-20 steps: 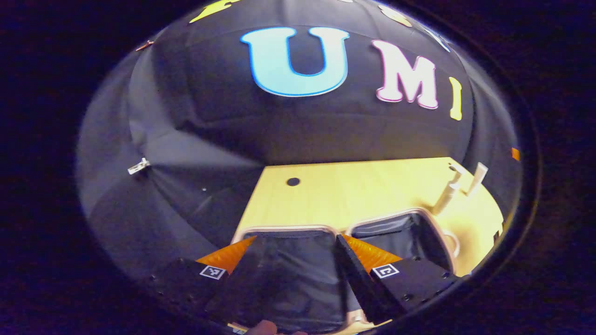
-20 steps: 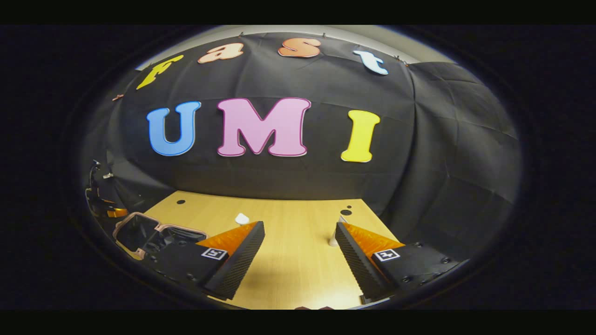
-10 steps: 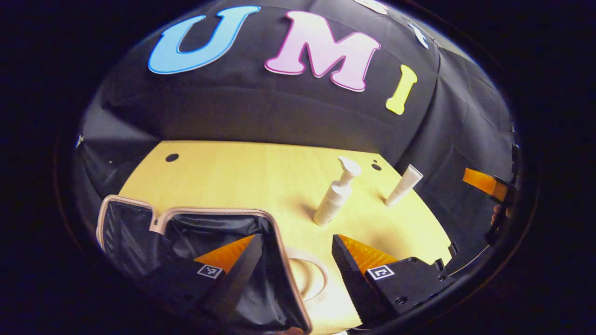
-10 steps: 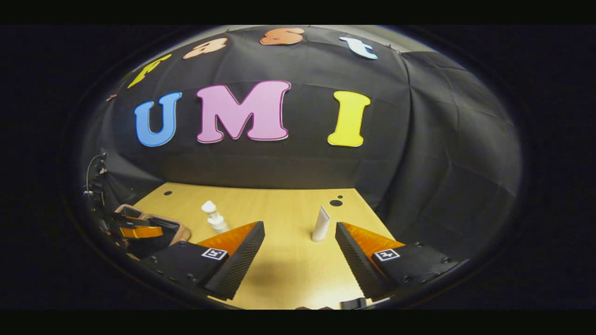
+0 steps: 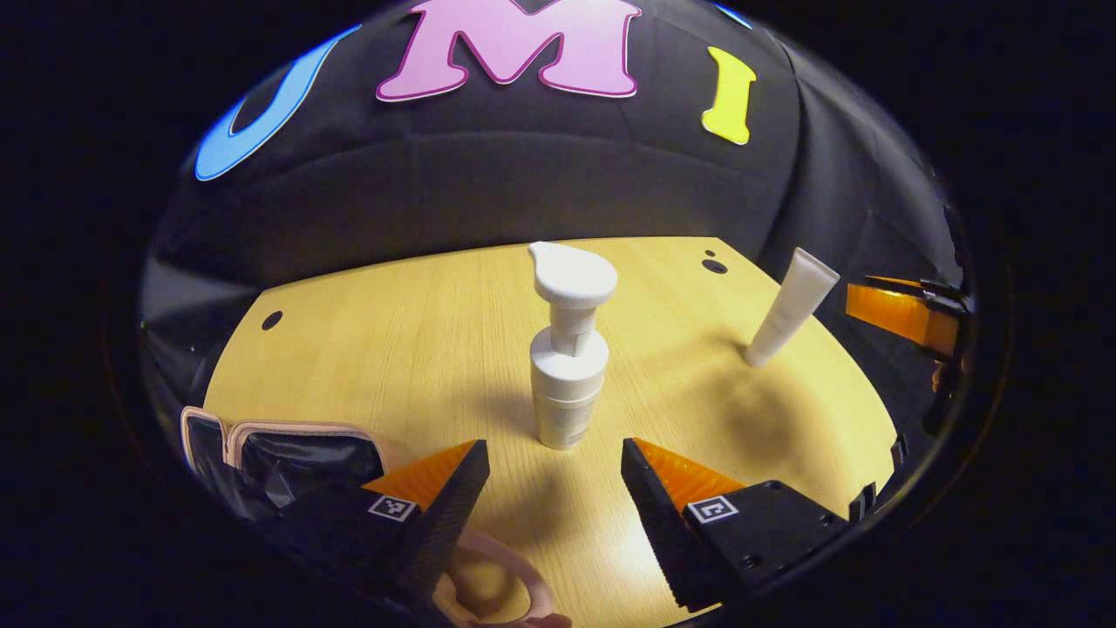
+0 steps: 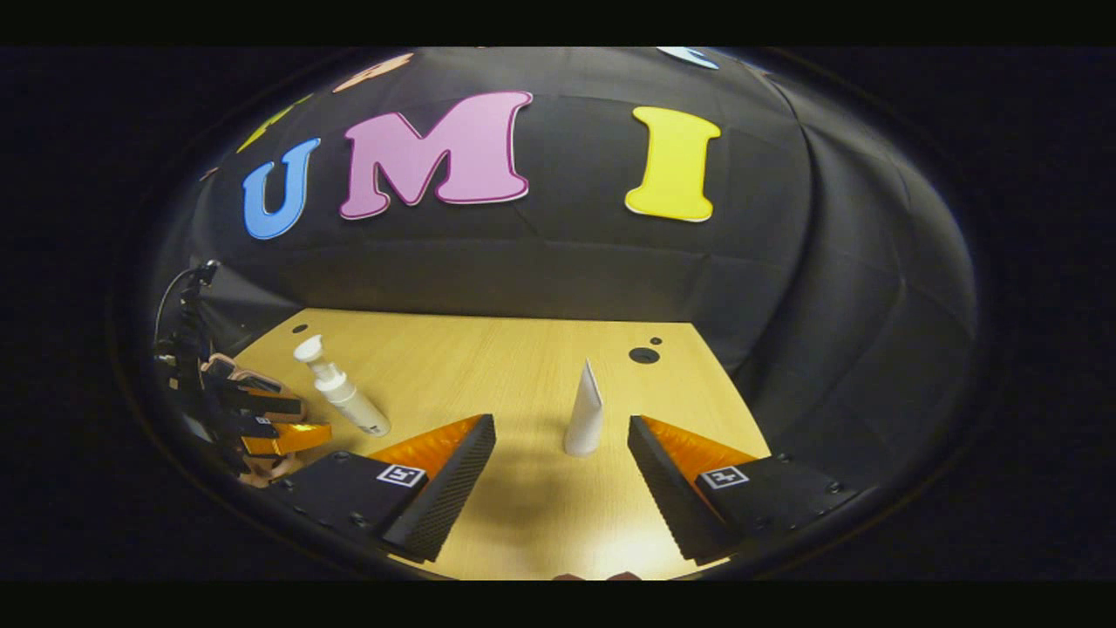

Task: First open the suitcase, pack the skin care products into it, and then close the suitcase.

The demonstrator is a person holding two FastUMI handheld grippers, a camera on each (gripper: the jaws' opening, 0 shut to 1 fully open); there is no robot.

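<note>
A white pump bottle [image 5: 568, 366] is standing upright on the wooden worktop [image 5: 418, 340], just ahead of the left tongs [image 5: 554, 475] and lining up with the gap between their two fingers. Those fingers are sitting well apart, gripping nothing, and are not touching the bottle. In the right gripper view the same pump bottle [image 6: 340, 397] is showing to the left, near the left tongs [image 6: 270, 419] and the hand holding them.

A white tube [image 6: 585, 412] is standing on its cap end, nozzle side down and crimped end up, just ahead of the right tongs [image 6: 561, 467] and between the lines of their fingers. These tongs are also standing wide apart and empty. From the left gripper view the tube [image 5: 790, 307] is sitting well to the right of the pump bottle, leaning in the fisheye picture, with the right tongs [image 5: 907, 314] just beyond it at the edge.

The suitcase [image 5: 288, 453] is lying open at the near left of the worktop, its dark lining and pale pink rim showing; a rounded pink part, probably its handle [image 5: 497, 576], is lying beside the left finger.
</note>
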